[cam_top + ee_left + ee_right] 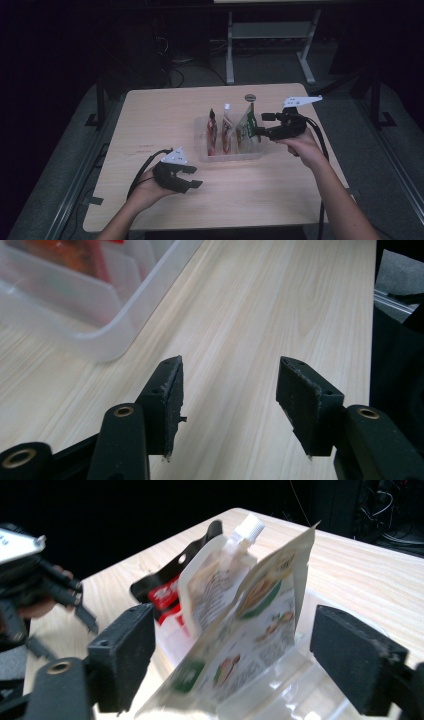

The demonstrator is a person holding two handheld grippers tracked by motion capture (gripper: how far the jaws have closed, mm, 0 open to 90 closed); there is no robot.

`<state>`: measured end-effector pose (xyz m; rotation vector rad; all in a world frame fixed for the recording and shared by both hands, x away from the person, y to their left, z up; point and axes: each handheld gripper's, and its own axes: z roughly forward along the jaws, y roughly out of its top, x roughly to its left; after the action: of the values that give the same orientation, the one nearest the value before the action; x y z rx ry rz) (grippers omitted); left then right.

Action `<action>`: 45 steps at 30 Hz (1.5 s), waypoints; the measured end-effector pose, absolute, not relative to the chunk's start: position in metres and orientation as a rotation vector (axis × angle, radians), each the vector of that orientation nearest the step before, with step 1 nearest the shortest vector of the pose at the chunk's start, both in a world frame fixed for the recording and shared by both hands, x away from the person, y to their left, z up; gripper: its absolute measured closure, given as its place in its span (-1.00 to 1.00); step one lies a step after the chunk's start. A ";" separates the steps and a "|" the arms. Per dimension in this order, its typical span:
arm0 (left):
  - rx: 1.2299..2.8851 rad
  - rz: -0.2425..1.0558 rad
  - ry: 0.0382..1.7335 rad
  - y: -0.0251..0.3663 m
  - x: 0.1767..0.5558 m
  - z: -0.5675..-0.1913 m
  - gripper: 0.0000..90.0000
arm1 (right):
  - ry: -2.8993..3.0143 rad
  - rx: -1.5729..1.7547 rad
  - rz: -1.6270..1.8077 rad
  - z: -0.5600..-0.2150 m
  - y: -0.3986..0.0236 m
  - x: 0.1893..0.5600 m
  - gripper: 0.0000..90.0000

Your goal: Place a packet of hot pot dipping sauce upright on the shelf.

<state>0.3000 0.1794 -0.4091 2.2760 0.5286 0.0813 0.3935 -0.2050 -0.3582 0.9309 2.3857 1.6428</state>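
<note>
- High view, nearest: left tongs (192, 176) open and empty, low over bare surface (150, 125), well apart from the pouches.
- Clear bin (206, 156): three pouches upright, long axes vertical, tops up.
- Green pouch (246, 128) in the rightmost slot, looks placed; right tongs (258, 133) open around it, pads off.
- Left to do: back right tongs out.

Dim room, table (165, 125) lit from above, dark surroundings, near pouch (250, 645) blurred
</note>
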 end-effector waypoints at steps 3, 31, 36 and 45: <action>2.278 0.074 0.550 0.185 0.299 -0.411 -0.05 | 2.385 0.903 1.634 -0.358 -0.211 0.382 -0.67; 2.355 0.111 0.636 0.227 0.283 -0.437 -0.26 | 2.587 0.858 1.075 -0.433 -0.236 0.290 -0.68; 2.402 0.134 0.630 0.231 0.285 -0.441 -0.32 | 2.609 0.823 0.996 -0.437 -0.229 0.291 -0.68; 2.384 0.122 0.648 0.232 0.286 -0.442 -0.34 | 2.611 0.806 1.014 -0.437 -0.230 0.292 -0.68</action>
<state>0.2859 0.2322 -0.4418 2.3840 0.6485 0.1217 0.2922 -0.2304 -0.4370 0.8057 2.6107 1.0138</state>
